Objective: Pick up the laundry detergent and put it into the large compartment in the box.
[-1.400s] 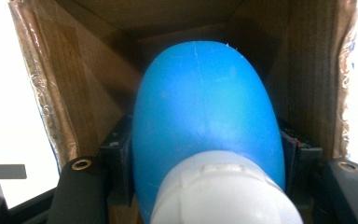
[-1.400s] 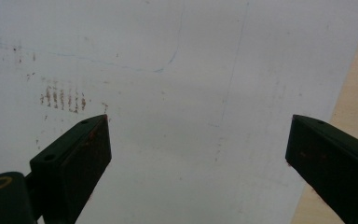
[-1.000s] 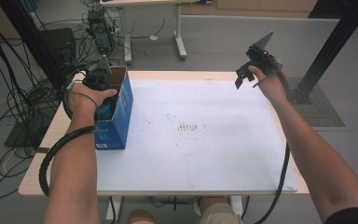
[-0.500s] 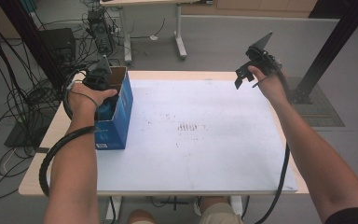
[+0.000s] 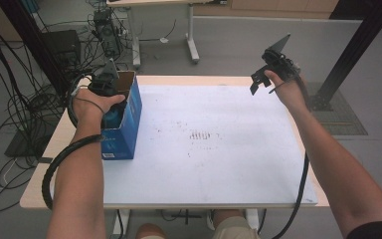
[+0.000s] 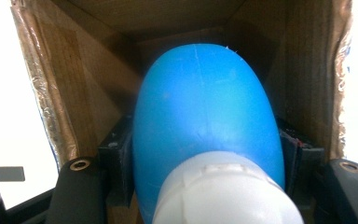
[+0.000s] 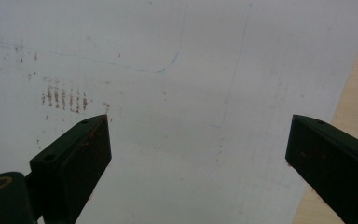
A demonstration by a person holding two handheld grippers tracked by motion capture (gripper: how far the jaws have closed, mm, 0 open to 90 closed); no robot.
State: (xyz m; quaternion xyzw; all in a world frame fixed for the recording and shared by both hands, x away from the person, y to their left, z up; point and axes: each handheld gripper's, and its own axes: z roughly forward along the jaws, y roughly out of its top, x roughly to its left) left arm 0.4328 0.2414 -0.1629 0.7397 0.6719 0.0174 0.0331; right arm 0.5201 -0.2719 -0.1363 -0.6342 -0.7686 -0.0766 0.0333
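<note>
Left gripper (image 6: 205,186) is clamped on the blue bottle (image 6: 205,121) inside the box (image 5: 129,114); right gripper (image 5: 261,82) hangs wide open; next up is probably lifting straight out, minding the cardboard walls.

Blue and brown at the box, black and white across the table.

The smooth blue plastic bottle (image 6: 205,121) has a white ribbed cap (image 6: 226,191) and sits inside the open cardboard box (image 5: 129,112), brown within and blue outside with white print. The black left gripper (image 6: 205,161) flanks it. The white sheet (image 5: 209,149) carries rows of small reddish-brown marks and faint blue pen lines over the pale wooden table (image 5: 59,144). The black right gripper (image 7: 198,135) has reddish specks.
</note>
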